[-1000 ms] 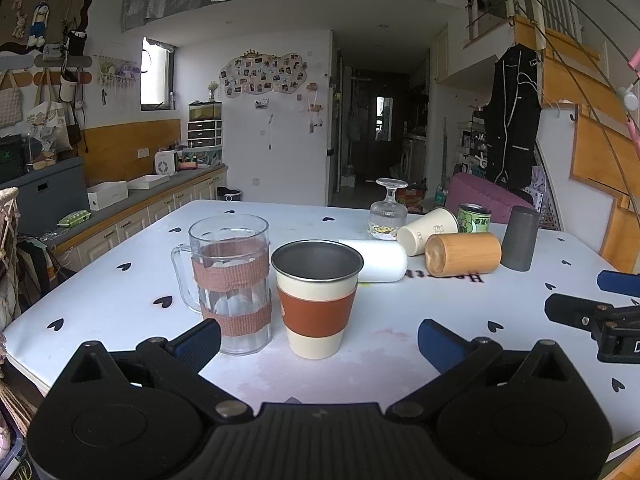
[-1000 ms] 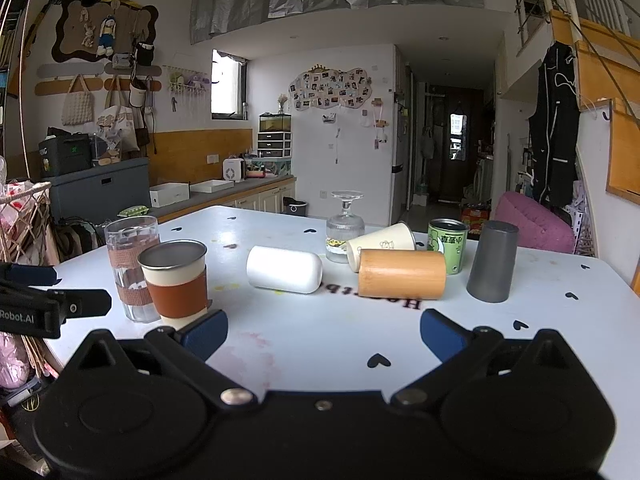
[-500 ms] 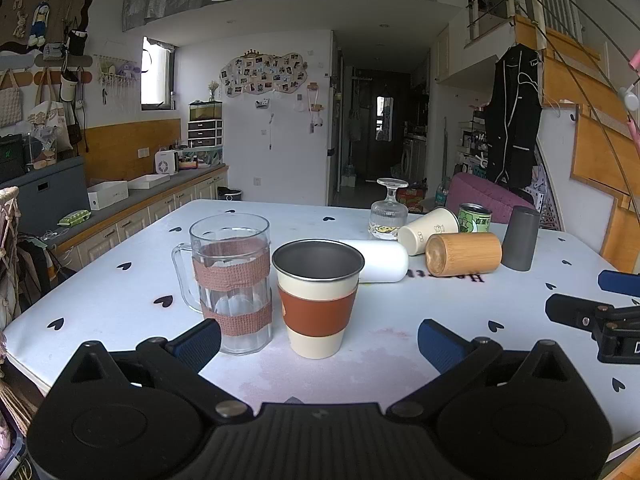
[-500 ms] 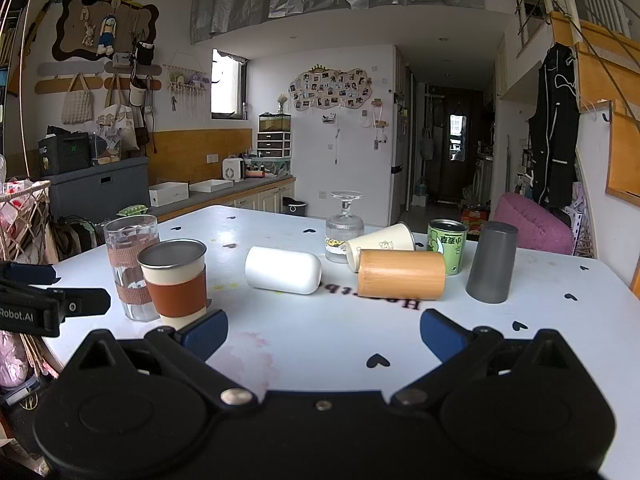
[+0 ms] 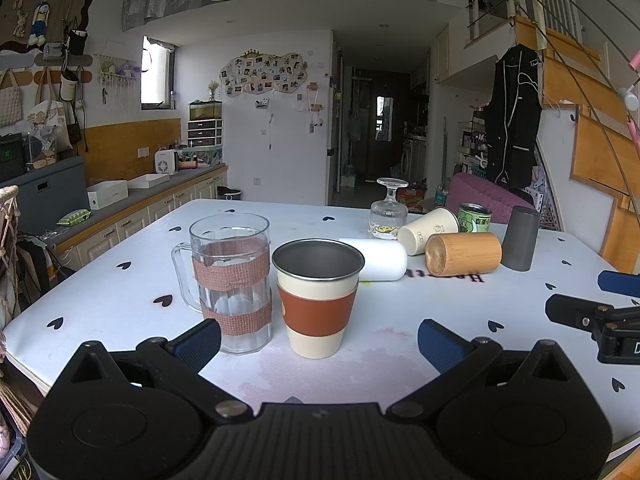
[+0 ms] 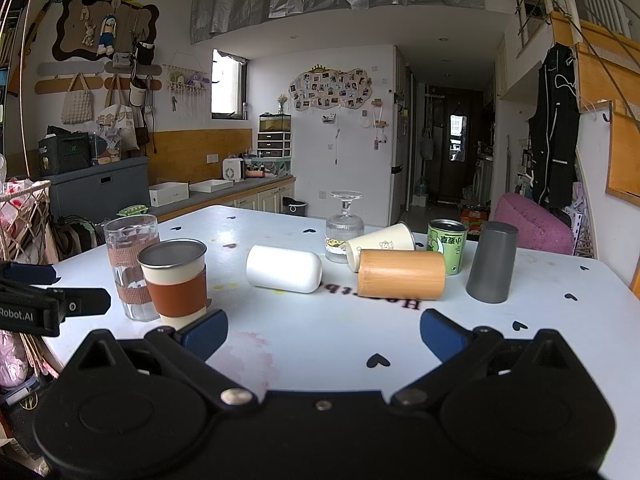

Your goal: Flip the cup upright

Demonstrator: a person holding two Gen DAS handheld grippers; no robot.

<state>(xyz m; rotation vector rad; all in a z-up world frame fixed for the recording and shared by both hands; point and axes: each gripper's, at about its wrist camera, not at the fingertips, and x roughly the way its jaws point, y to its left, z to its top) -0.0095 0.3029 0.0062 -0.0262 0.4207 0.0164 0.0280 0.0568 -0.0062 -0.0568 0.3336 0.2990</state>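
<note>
Two grippers are out over the white table (image 5: 120, 292), both with jaws spread wide and nothing between them.

Left wrist view: the left gripper (image 5: 319, 338) frames a brown-sleeved steel cup (image 5: 318, 298), upright, just ahead of the jaws and slightly toward the left finger. The glass mug (image 5: 229, 280) stands just beside it, almost in front of the left finger tip. Beyond them lie the cups not yet righted: a white cup (image 5: 378, 259) on its side straight ahead, then a cream paper cup (image 5: 428, 231) and a bamboo cup (image 5: 463, 253) off toward the right finger, and a grey cup (image 5: 520, 238) mouth down further right. The right gripper's finger shows at the right edge.

Right wrist view: the right gripper (image 6: 323, 332) has bare tabletop between its jaws. The white cup (image 6: 284, 269) lies ahead, nearer the left finger; the bamboo cup (image 6: 401, 274) ahead, nearer the right finger, touching or almost touching the paper cup (image 6: 380, 245) behind it. The grey cup (image 6: 492, 262) stands outside the right finger, an inverted stemmed glass (image 6: 345, 226) and a green can (image 6: 447, 246) further back.

I judge this the approach stage: no toppled cup is gripped. The white cup looks the likeliest next, since it lies apart with open room on both flanks; the jaws must advance and straddle its rounded body. The table's near edge lies under the gripper bodies.
</note>
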